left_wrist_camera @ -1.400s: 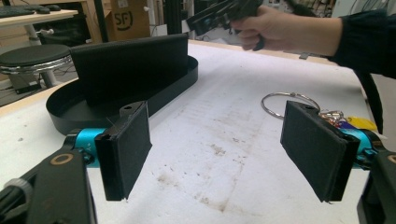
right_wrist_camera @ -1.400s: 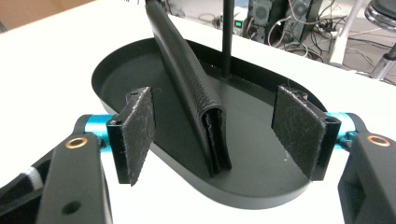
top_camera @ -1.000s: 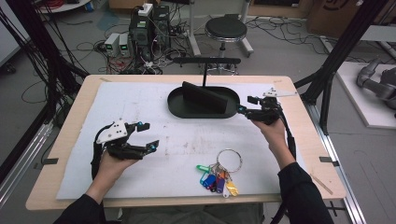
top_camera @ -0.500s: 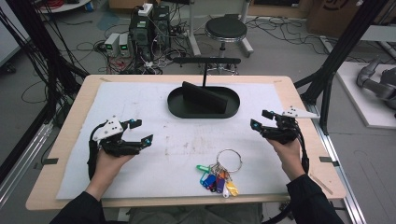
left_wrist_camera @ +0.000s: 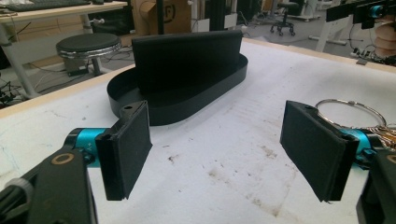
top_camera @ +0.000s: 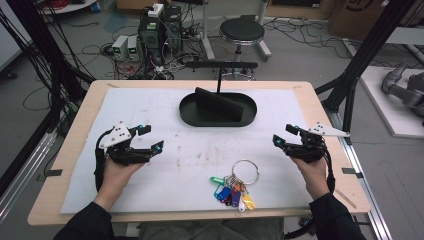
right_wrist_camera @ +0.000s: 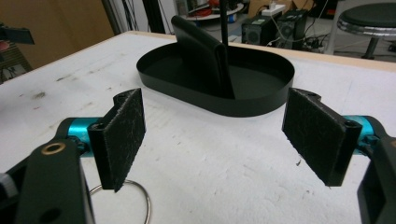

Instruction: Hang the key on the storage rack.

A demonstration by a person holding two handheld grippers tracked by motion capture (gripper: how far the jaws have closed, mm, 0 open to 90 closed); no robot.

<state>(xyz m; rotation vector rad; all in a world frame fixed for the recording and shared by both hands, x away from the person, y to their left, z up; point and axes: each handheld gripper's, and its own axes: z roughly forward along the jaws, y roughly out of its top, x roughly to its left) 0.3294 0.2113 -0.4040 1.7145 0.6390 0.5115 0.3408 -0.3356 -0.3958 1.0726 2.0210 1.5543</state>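
A black oval tray with an upright black divider sits at the table's far middle; it also appears as the tray and the tray. A metal key ring with several coloured tags lies near the front edge, its ring showing low in the right gripper view. My left gripper hovers open over the left of the white mat, empty. My right gripper is open and empty at the right, above and right of the keys.
The white mat covers most of the wooden table. A black T-shaped stand rises behind the tray. A stool, cables and electronics lie on the floor beyond the table.
My right gripper has drawn back from the tray's right end toward the front right. The left gripper has shifted slightly left and nearer. Both stay open.
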